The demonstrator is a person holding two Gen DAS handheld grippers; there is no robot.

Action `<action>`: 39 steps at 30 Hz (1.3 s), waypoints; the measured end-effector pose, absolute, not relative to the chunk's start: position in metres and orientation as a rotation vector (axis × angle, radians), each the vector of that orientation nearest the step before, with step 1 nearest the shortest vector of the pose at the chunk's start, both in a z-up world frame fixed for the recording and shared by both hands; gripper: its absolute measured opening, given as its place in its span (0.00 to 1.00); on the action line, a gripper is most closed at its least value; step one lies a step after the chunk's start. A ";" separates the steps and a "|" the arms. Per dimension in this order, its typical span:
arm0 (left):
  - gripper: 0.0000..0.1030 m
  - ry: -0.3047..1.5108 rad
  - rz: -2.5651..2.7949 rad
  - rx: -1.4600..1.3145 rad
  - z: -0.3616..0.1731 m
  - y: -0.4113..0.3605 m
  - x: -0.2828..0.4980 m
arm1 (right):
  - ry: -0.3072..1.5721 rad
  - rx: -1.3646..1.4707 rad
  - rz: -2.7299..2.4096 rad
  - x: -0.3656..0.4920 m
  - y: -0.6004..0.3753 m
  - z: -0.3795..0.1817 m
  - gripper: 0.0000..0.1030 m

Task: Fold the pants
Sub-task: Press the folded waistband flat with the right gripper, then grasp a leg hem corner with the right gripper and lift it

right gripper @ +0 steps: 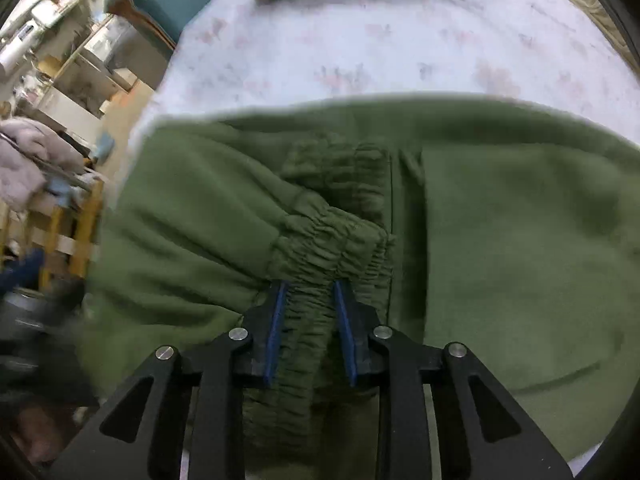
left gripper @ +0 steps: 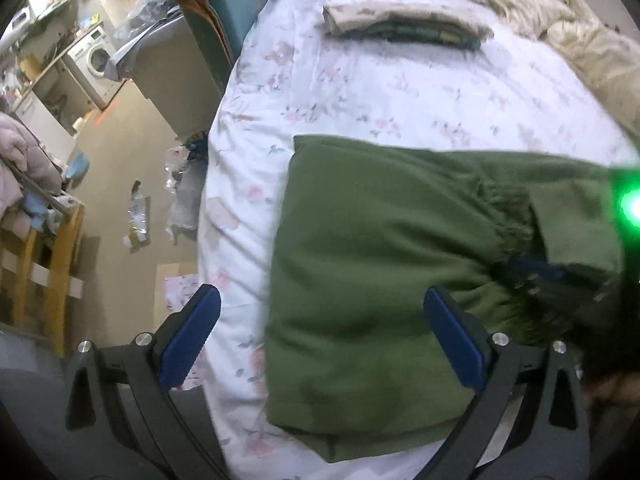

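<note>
Olive green pants [left gripper: 372, 264] lie folded on a white floral bed sheet [left gripper: 360, 92]. My left gripper [left gripper: 320, 300] is wide open above the pants' left edge, holding nothing. In the right wrist view the pants [right gripper: 500, 260] fill the frame. My right gripper [right gripper: 310, 288] is shut on the gathered elastic cuff [right gripper: 332, 236] of the pants, which is bunched between the blue pads. The right gripper also shows dimly at the right edge of the left wrist view [left gripper: 560, 276].
A folded stack of clothes [left gripper: 404, 24] lies at the far side of the bed. A cream blanket [left gripper: 580, 40] is heaped at the far right. The floor [left gripper: 120, 184] with litter, a wooden rack [left gripper: 48, 248] and a washing machine [left gripper: 94, 60] are at left.
</note>
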State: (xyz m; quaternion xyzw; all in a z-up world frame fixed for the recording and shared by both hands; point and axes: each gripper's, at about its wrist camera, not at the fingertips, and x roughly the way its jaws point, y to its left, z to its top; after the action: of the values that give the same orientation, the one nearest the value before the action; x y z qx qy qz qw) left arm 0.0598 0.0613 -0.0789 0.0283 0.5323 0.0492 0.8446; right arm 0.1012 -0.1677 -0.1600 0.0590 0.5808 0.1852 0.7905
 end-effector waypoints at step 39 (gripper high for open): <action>0.97 1.041 0.098 -0.134 -0.057 0.051 0.098 | 0.559 1.222 -0.604 0.010 -0.638 -0.185 0.57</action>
State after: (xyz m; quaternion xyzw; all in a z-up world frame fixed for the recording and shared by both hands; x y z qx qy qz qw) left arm 0.0976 0.0509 -0.0566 -0.0638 0.4968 0.0469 0.8642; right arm 0.0096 -0.6381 -0.1846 0.5571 0.2548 -0.2756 0.7408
